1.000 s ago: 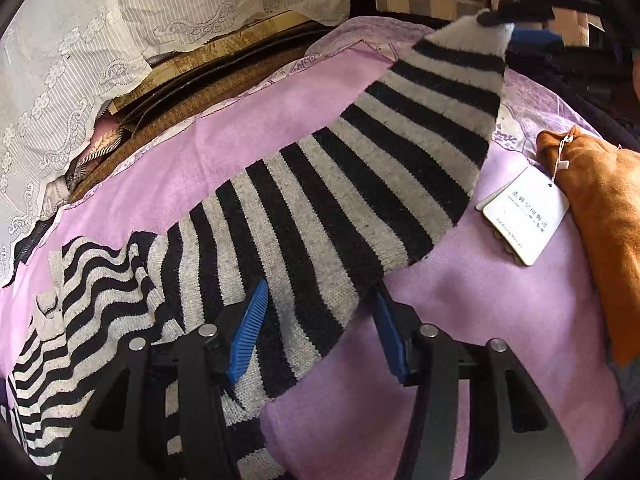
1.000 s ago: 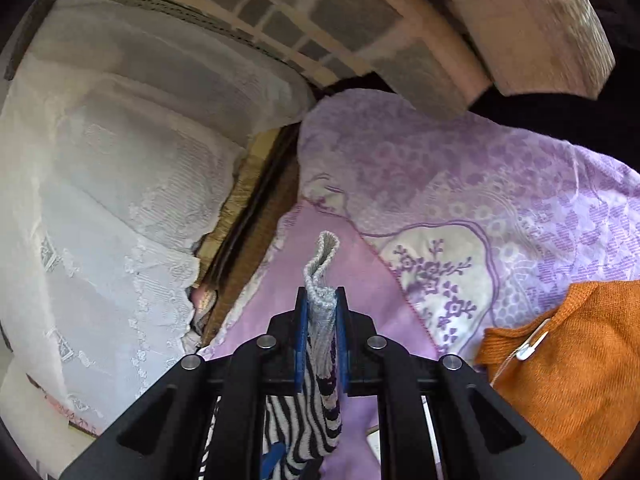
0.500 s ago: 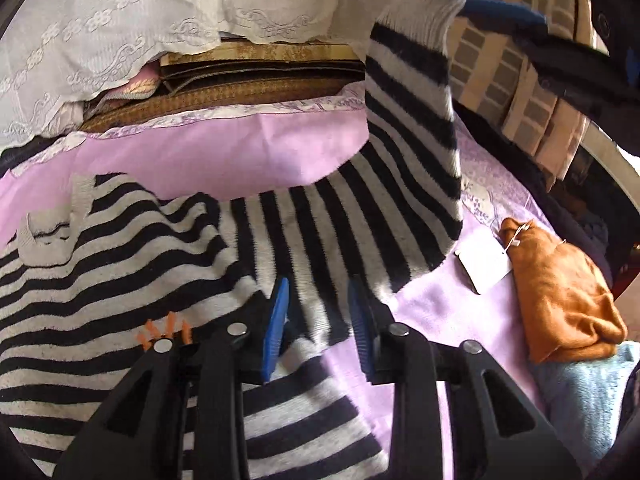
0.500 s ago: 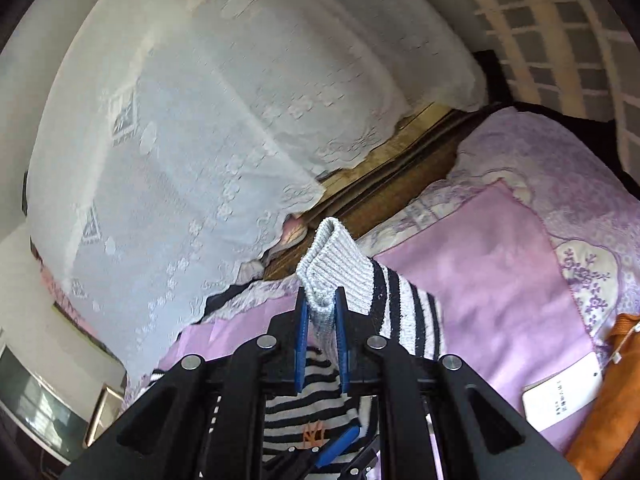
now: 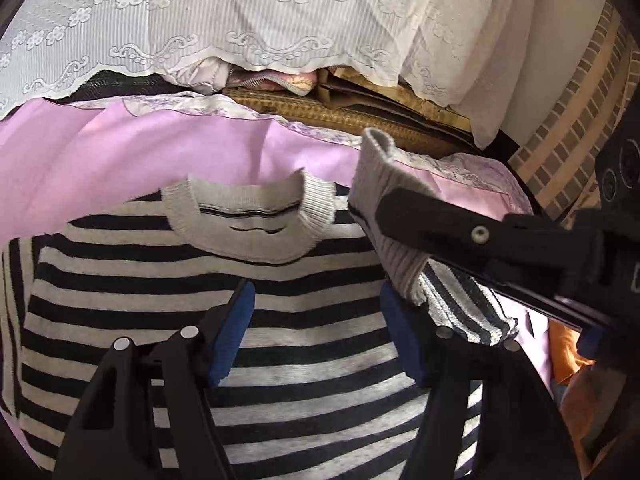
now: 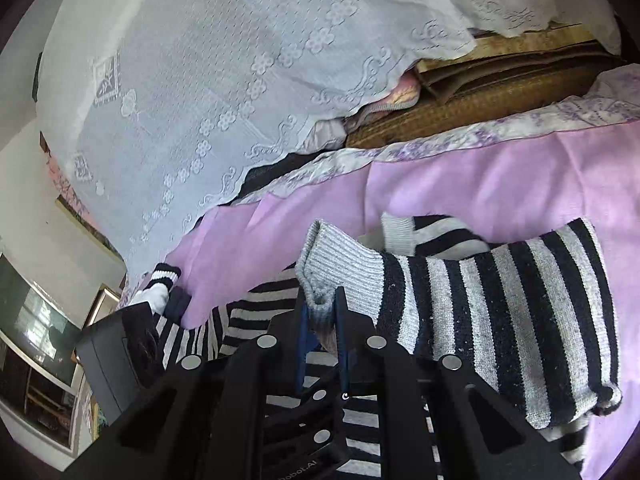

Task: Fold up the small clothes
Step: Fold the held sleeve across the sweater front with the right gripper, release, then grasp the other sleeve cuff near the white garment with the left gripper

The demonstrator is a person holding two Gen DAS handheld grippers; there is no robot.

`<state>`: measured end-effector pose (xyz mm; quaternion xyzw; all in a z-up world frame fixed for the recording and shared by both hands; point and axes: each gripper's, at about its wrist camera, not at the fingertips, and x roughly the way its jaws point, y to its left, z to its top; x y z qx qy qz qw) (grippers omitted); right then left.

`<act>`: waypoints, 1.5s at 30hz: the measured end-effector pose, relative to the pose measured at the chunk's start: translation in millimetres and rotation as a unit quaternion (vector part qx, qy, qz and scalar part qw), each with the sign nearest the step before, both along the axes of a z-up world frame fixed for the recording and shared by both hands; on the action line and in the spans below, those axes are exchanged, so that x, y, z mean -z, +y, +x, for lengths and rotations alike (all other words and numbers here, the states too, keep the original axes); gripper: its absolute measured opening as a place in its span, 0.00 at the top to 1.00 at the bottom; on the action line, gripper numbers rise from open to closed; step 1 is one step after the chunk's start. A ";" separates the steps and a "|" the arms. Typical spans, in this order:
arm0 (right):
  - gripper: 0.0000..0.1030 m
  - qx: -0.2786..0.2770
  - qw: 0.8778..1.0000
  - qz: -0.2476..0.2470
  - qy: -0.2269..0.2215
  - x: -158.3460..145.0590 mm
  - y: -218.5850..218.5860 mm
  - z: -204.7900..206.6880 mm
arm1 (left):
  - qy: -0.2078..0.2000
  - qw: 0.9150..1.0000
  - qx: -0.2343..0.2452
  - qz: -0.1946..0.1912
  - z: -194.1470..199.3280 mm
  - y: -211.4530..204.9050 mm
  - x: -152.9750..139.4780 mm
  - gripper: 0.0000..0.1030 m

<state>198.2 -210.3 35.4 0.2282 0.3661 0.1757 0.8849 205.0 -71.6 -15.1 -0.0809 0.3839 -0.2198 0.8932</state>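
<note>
My right gripper (image 6: 320, 320) pinched the striped sweater's (image 5: 280, 320) sleeve cuff (image 6: 340, 264), folding it inward; left gripper (image 5: 316, 332) jaws hung spread; other sleeve remained unfolded.

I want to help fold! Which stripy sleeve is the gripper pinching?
The sleeve folded over the sweater's chest, its grey cuff clamped in the right gripper. The other sleeve isn't held.

sweater (image 5: 248, 320) flat on sheet (image 5: 100, 160); sleeve (image 6: 500, 312) folded across it.
</note>
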 end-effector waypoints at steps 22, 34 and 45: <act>0.64 0.001 0.999 -0.048 -0.015 20.9 -7.3 -7.9 | -0.016 0.995 -0.101 0.011 -24.9 110.2 16.2 0.32; 0.96 0.082 0.993 0.041 0.070 104.7 -120.0 -11.9 | 0.047 0.987 -0.062 0.137 26.3 16.3 41.9 0.14; 0.87 0.070 0.996 0.031 0.047 82.0 -111.4 -39.3 | 0.048 0.992 -0.074 0.086 3.8 48.7 45.1 0.11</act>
